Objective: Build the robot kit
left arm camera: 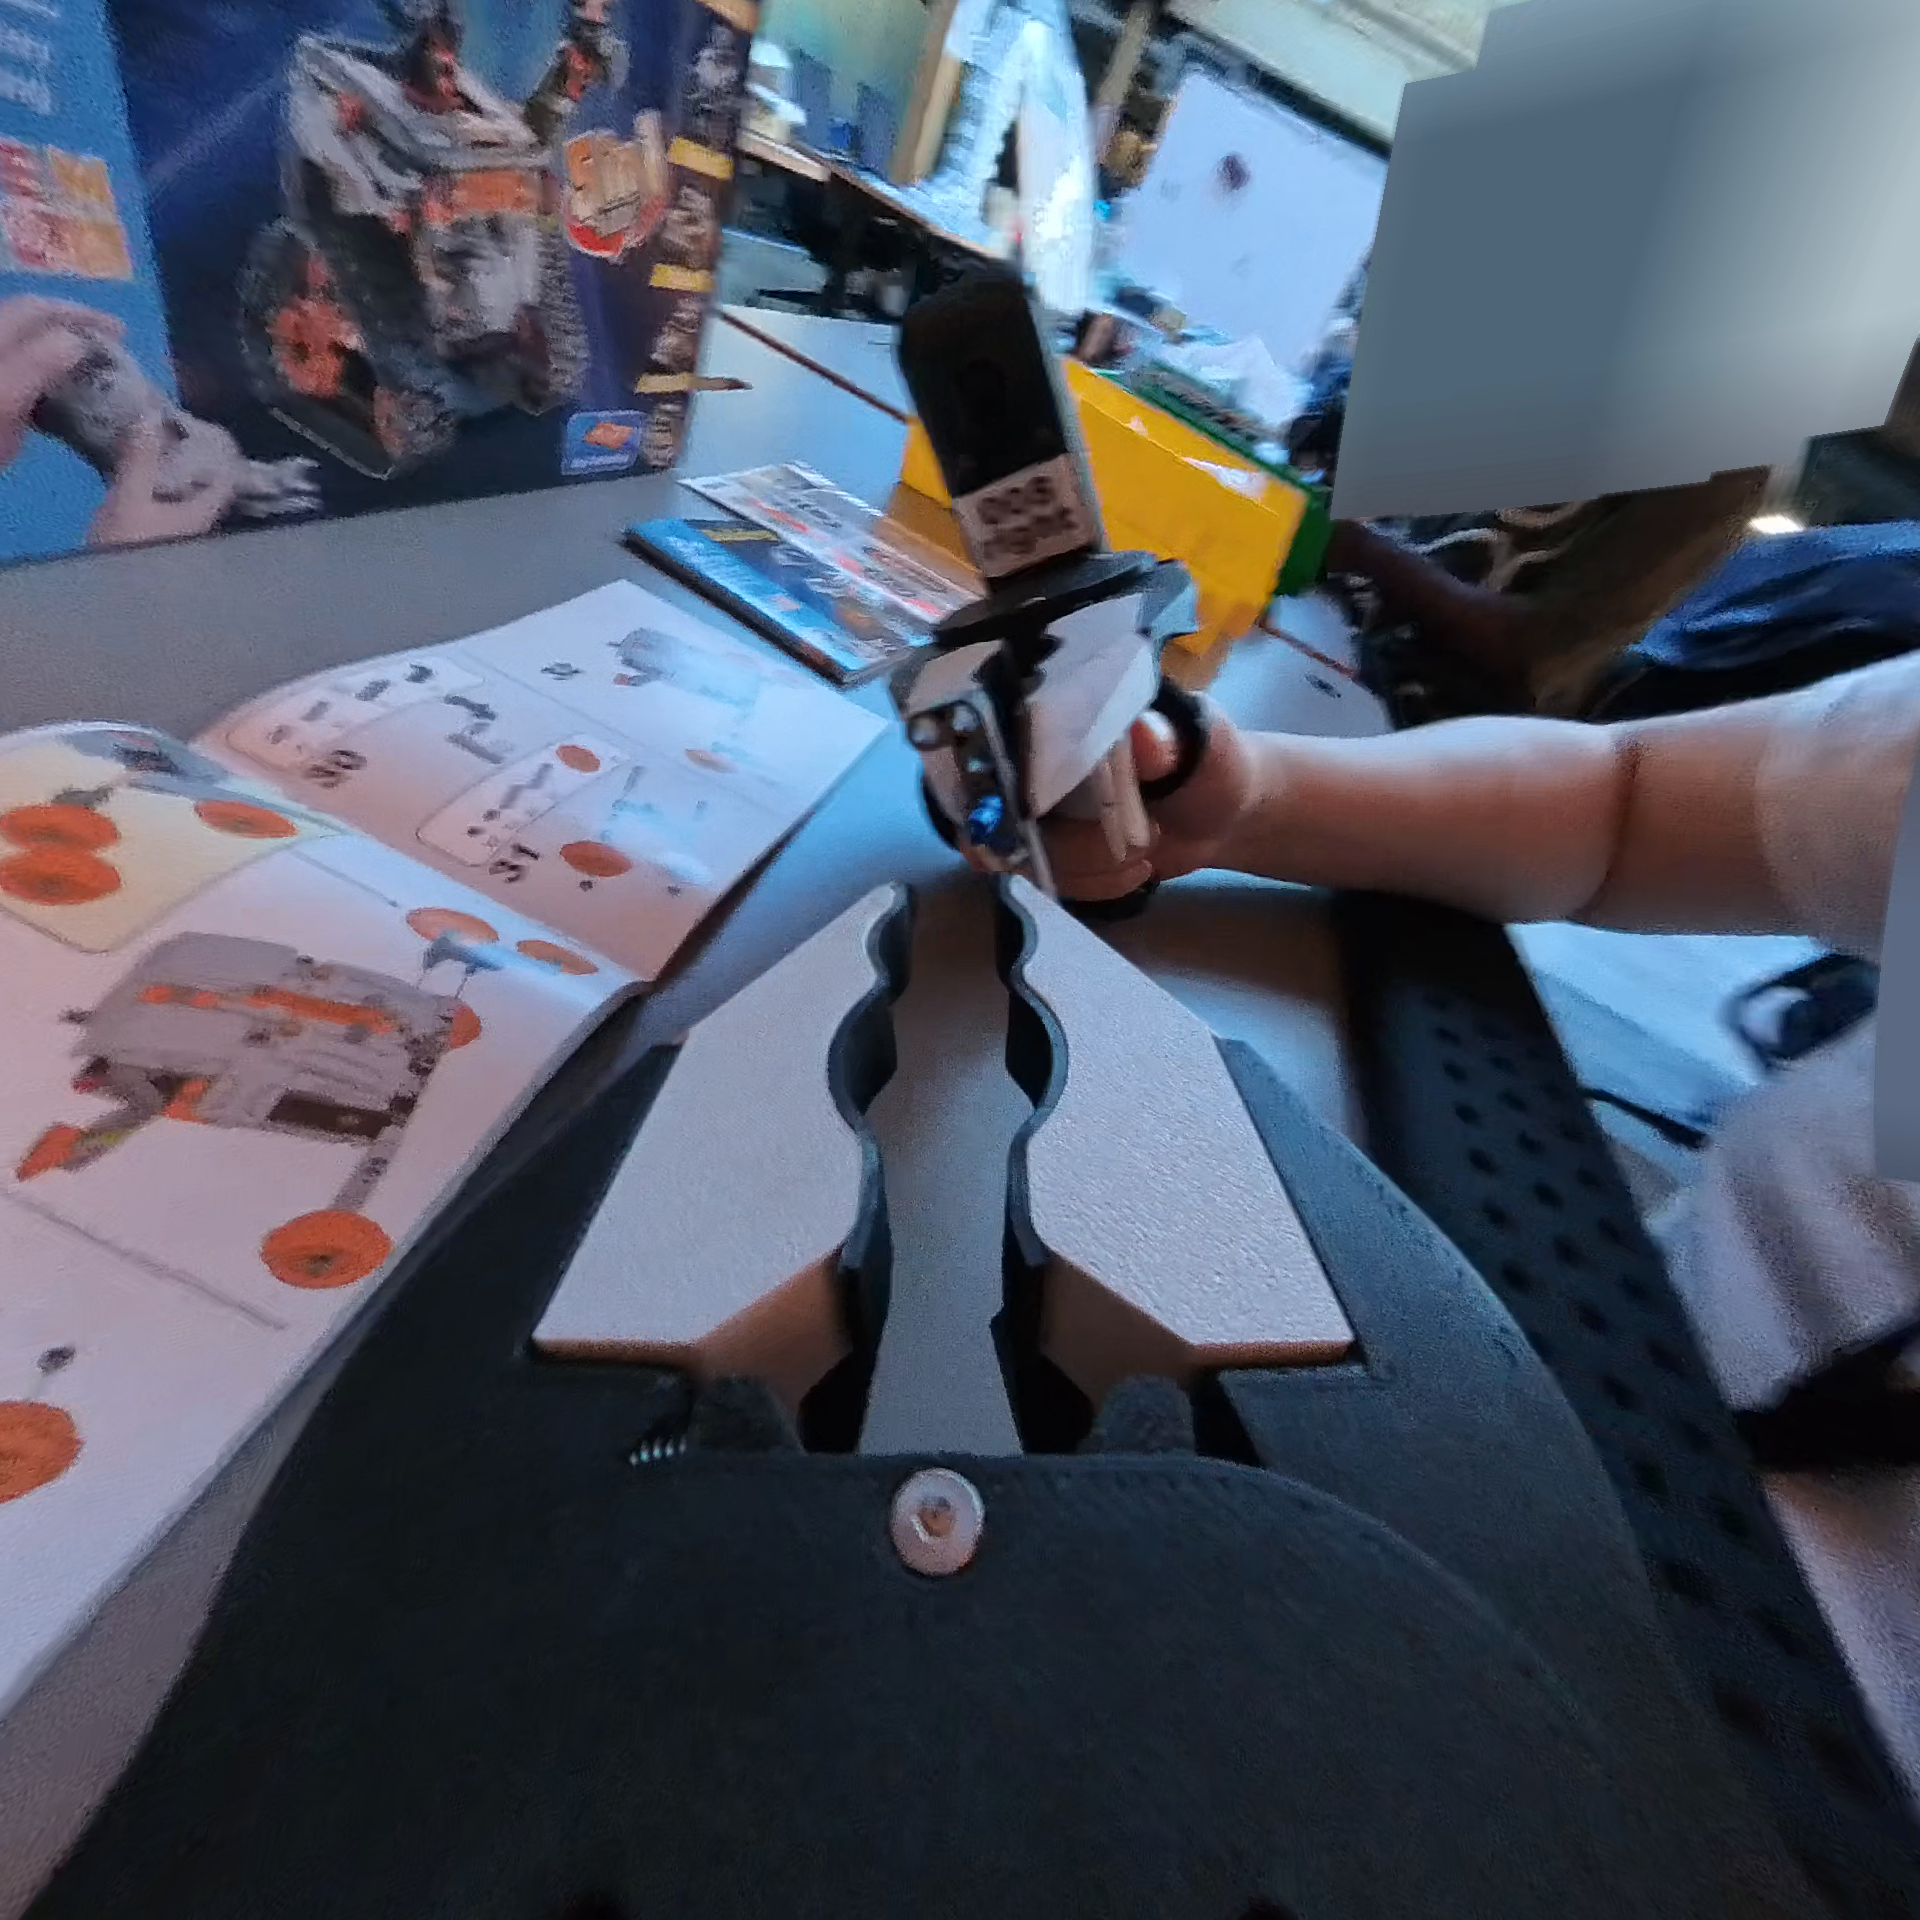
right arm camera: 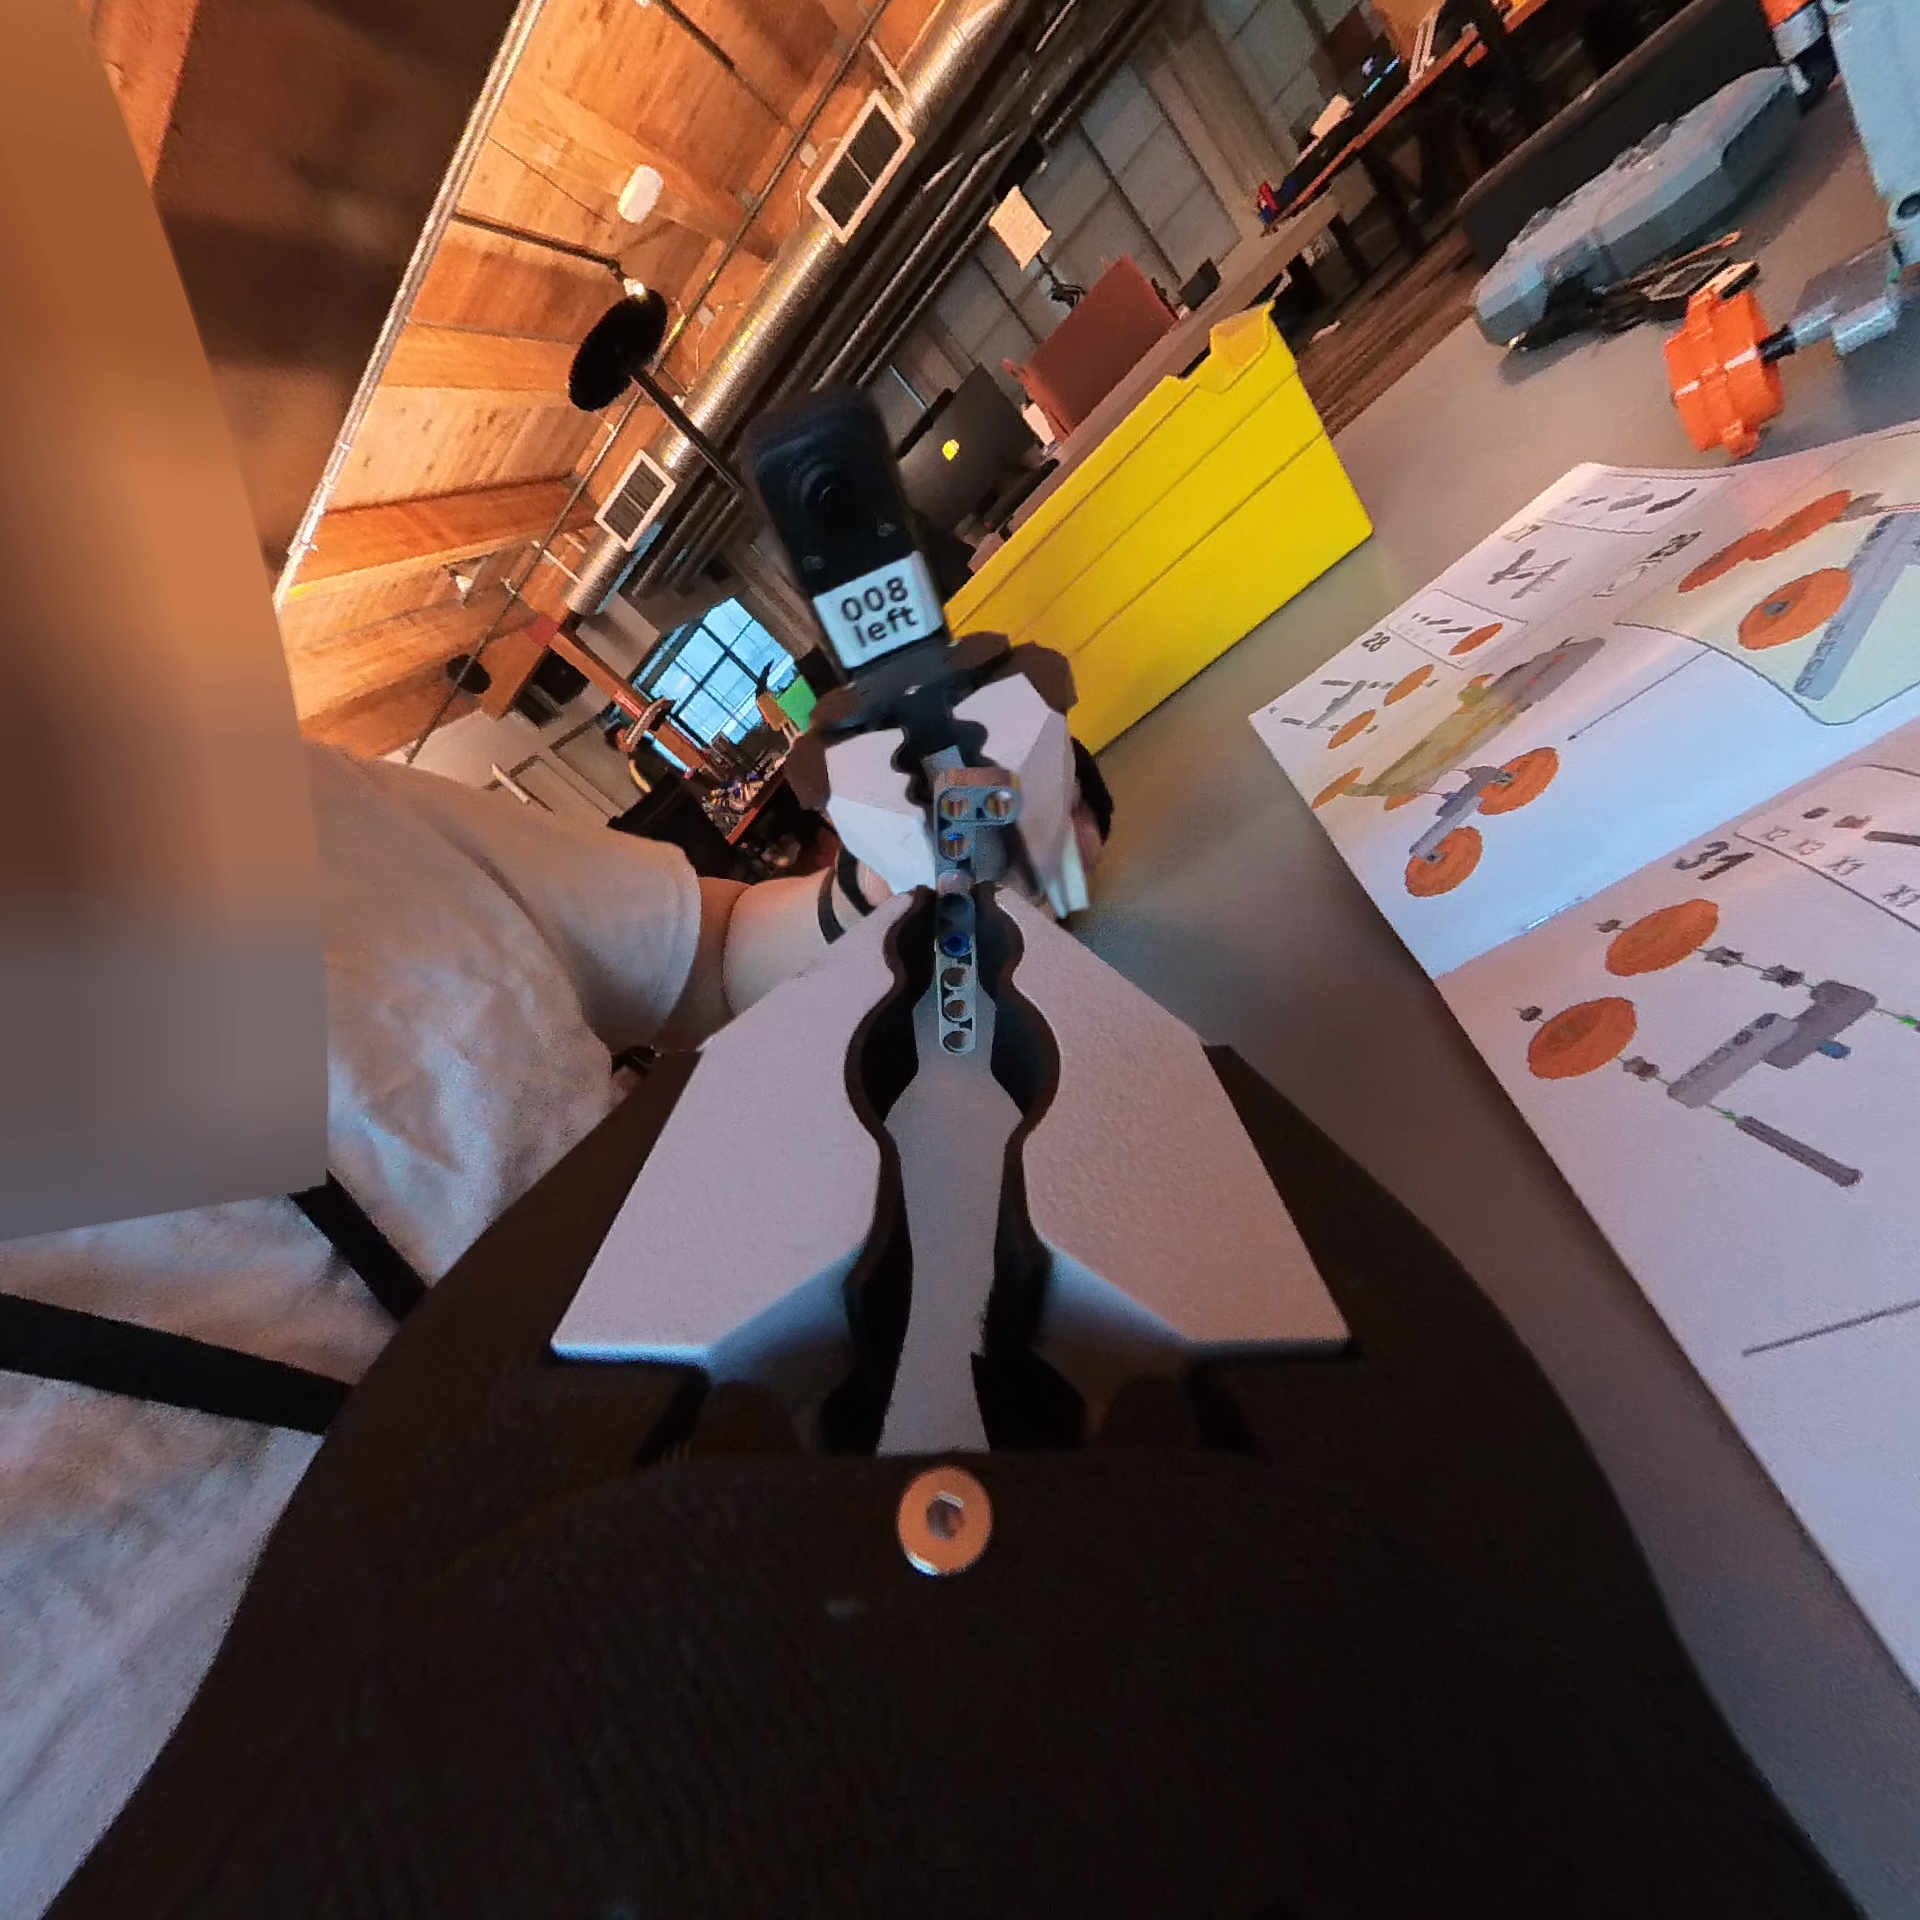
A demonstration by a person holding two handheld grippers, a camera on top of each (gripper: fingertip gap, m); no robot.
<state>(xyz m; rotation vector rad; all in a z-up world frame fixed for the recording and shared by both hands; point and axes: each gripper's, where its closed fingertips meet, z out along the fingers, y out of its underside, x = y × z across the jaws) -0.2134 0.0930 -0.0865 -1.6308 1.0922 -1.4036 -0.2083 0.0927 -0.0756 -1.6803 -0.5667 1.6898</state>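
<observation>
My right gripper is shut on a grey beam piece with holes and a blue pin, held up over the grey table. The piece's far end is a short cross part. It sits between the fingers of my left gripper, which faces the right one tip to tip. In the left wrist view my left gripper has its fingers a narrow gap apart with nothing between them. Its tips are just short of the right gripper and the grey piece. A hand grips the right gripper's handle.
An open instruction booklet lies on the table beside the grippers. A large toy box stands behind it. Smaller booklets and a yellow bin lie beyond. An orange wheel and grey model parts are at the far side. Both grippers' tips are close together, under 4 cm apart. From either gripper's tips it is about 20 centimeters to the orange wheel.
</observation>
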